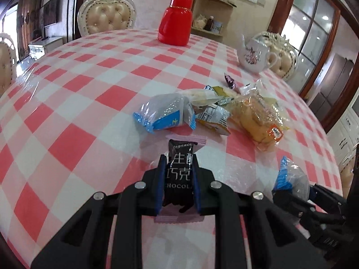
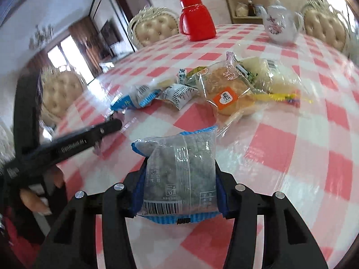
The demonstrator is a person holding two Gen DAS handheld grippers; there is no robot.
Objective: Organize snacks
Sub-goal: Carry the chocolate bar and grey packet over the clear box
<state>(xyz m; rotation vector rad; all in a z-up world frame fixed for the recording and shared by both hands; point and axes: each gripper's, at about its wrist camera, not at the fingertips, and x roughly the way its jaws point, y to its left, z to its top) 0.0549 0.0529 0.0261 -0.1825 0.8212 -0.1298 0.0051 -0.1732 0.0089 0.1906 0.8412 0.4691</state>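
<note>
My left gripper (image 1: 178, 168) is shut on a black chocolate bar packet (image 1: 179, 172) with pink ends, held over the checked table. My right gripper (image 2: 179, 179) is shut on a clear, blue-edged snack packet (image 2: 179, 174) with grey contents; that packet also shows in the left wrist view (image 1: 291, 179) at the right. A pile of snacks lies ahead: a blue-and-clear packet (image 1: 163, 114), a bread packet with an orange label (image 1: 260, 121), small white sachets (image 1: 213, 114) and a purple packet (image 1: 230, 80). The left gripper's arm (image 2: 89, 139) shows in the right wrist view.
A red jug (image 1: 176, 22) stands at the far side of the pink checked table (image 1: 89, 89). A white flowered teapot (image 1: 255, 56) stands at the far right. Cream tufted chairs (image 1: 107, 20) ring the table. The table edge curves near on the right.
</note>
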